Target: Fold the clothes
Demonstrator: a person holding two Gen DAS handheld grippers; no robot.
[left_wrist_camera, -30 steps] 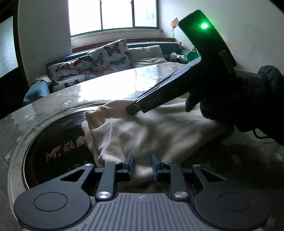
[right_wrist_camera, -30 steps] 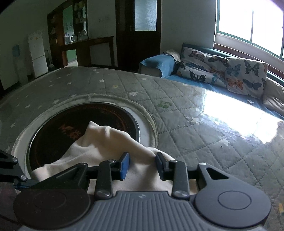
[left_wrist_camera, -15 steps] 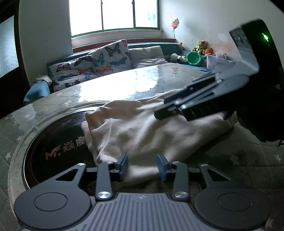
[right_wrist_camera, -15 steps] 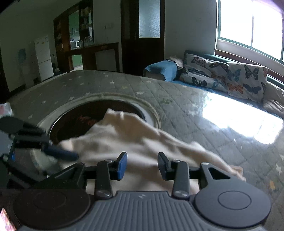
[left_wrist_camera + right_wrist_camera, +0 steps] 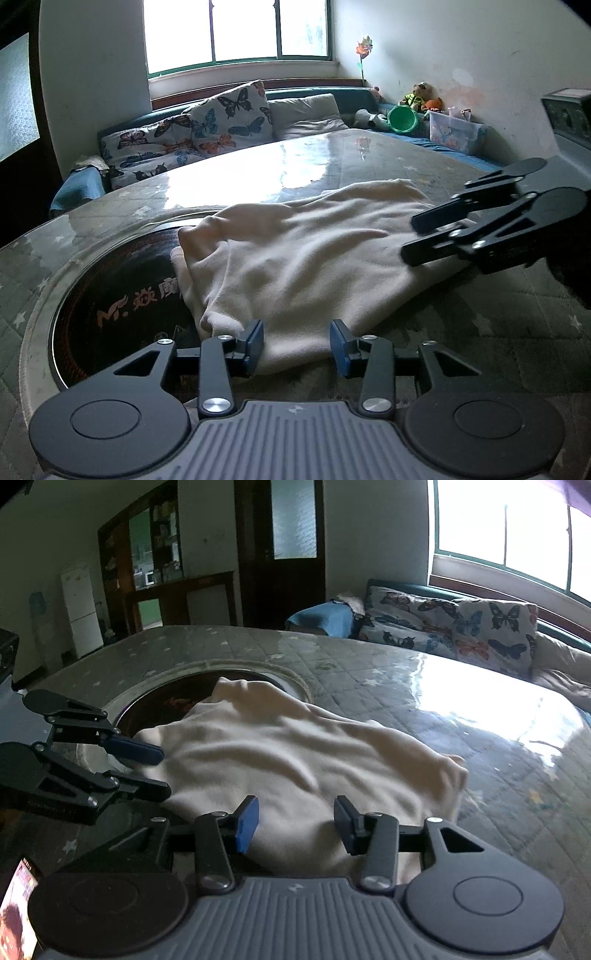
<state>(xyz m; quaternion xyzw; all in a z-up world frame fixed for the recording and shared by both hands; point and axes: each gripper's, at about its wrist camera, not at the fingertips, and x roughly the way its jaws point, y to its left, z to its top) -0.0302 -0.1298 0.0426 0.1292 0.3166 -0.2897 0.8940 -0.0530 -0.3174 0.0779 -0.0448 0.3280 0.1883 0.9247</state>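
A cream garment (image 5: 306, 258) lies folded and rumpled on the quilted table, partly over the dark round inset. It also shows in the right wrist view (image 5: 295, 753). My left gripper (image 5: 297, 345) is open, its fingers at the garment's near edge, holding nothing. My right gripper (image 5: 295, 823) is open at another edge of the cloth, empty. The right gripper also shows in the left wrist view (image 5: 415, 238) over the garment's right side. The left gripper shows in the right wrist view (image 5: 160, 771) at the garment's left edge.
The quilted table (image 5: 388, 672) has a dark round inset with lettering (image 5: 122, 295) on its left part. A sofa with butterfly cushions (image 5: 207, 125) stands behind it under the window. Toys and a green bucket (image 5: 402, 118) sit in the far corner.
Both grippers have opened wider and drawn back from the garment. The right gripper swung from over the cloth's middle to its right side. The cloth now lies spread flatter.
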